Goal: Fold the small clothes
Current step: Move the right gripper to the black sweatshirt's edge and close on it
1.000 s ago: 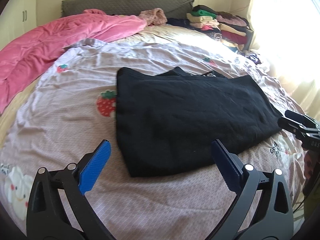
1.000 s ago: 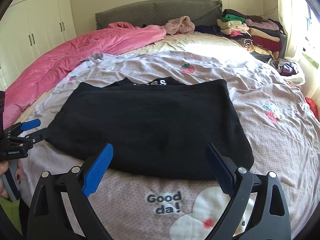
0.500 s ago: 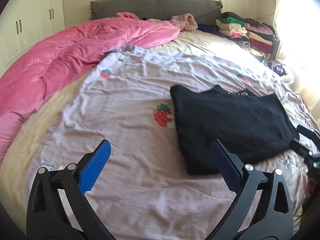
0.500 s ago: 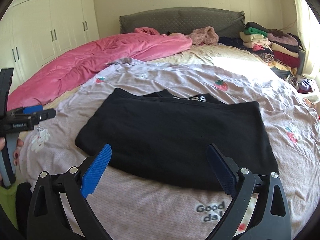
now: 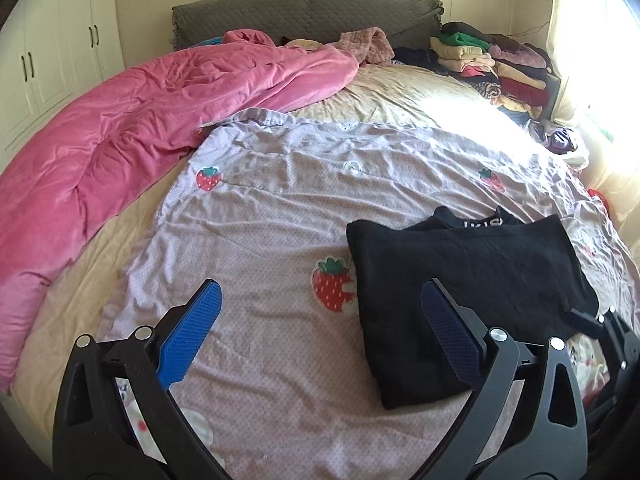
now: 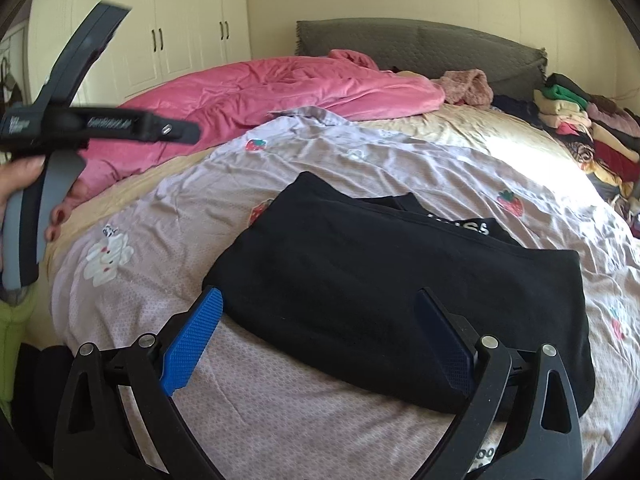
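A black garment [image 5: 472,280] lies folded into a flat rectangle on the lilac strawberry-print sheet [image 5: 260,216], its collar with white lettering poking out at the far edge. My left gripper [image 5: 320,296] hangs open above the sheet, left of the garment, with nothing between its blue pads. In the right wrist view the garment [image 6: 380,272] fills the middle. My right gripper [image 6: 320,300] is open over its near edge, holding nothing. The left gripper [image 6: 100,124] appears there raised at the upper left, held by a hand [image 6: 20,184]. The right gripper's fingers [image 5: 600,320] show near the garment's right corner.
A pink duvet [image 5: 140,128] is bunched along the left of the bed. A stack of folded clothes [image 5: 492,64] sits at the far right by the grey headboard [image 5: 304,12]. A fuzzy pink item [image 5: 368,42] lies near the headboard. White wardrobes [image 6: 176,32] stand to the left.
My left gripper has drawn back and swung left, away from the black garment, and now sits higher. The right gripper has also backed off slightly. The garment has not moved.
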A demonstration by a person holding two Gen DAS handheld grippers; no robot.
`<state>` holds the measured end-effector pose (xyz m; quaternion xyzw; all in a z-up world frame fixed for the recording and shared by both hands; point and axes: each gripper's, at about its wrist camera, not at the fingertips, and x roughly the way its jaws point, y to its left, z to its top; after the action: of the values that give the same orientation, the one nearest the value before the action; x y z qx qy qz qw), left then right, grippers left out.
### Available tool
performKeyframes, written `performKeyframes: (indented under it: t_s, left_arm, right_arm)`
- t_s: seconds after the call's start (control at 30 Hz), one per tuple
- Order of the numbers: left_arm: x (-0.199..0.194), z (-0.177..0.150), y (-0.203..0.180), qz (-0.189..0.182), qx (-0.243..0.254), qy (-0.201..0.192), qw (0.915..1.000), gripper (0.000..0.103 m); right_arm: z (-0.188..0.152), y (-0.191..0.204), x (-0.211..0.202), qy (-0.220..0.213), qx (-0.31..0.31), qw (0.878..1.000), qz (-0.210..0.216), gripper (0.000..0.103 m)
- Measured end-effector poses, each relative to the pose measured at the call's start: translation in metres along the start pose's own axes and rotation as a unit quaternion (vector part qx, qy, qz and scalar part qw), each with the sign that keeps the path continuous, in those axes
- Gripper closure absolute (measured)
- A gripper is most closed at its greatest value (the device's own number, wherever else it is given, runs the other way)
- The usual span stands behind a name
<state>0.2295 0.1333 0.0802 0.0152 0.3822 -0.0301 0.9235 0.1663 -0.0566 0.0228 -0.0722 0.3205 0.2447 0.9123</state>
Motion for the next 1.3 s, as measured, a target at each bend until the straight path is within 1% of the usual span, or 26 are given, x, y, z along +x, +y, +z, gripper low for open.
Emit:
performKeyframes:
  t_s: [0.2, 0.37, 0.67, 0.8, 0.9, 0.97, 1.07, 1.13, 1.3]
  left_arm:
    - [0.023, 0.01, -0.007, -0.007, -0.004, 0.013, 0.9999, 0.009]
    - [0.045, 0.013, -0.013, -0.006, -0.001, 0.026, 0.9996, 0.009]
    - [0.082, 0.007, -0.015, -0.016, -0.008, 0.055, 0.9983, 0.009]
    - [0.092, 0.006, -0.018, -0.028, -0.007, 0.057, 0.998, 0.009]
    - [0.103, 0.004, -0.021, -0.028, -0.005, 0.067, 0.9973, 0.009]
    - [0.111, 0.003, -0.023, -0.025, -0.003, 0.074, 0.9969, 0.009]
    - [0.118, 0.001, -0.023, -0.025, -0.007, 0.081, 0.9964, 0.009]
    - [0.122, -0.001, -0.024, -0.025, -0.006, 0.084, 0.9961, 0.009]
    - [0.128, -0.002, -0.021, -0.023, -0.012, 0.087, 0.9958, 0.009]
  right_arm:
    - [0.004, 0.01, 0.015, 0.007, -0.021, 1.0, 0.009, 0.007]
    - [0.002, 0.014, 0.03, 0.019, -0.03, 0.999, 0.006, 0.007]
    - [-0.015, 0.022, 0.056, 0.043, -0.056, 0.997, -0.001, 0.007]
    - [-0.022, 0.027, 0.065, 0.059, -0.075, 0.995, 0.004, 0.007]
    - [-0.026, 0.037, 0.073, 0.066, -0.104, 0.992, -0.009, 0.007]
    - [-0.029, 0.045, 0.08, 0.072, -0.127, 0.989, -0.025, 0.007]
    - [-0.035, 0.055, 0.093, 0.079, -0.17, 0.98, -0.07, 0.007]
    - [-0.04, 0.061, 0.101, 0.084, -0.193, 0.974, -0.088, 0.006]
    - [-0.038, 0.066, 0.11, 0.061, -0.222, 0.967, -0.109, 0.006]
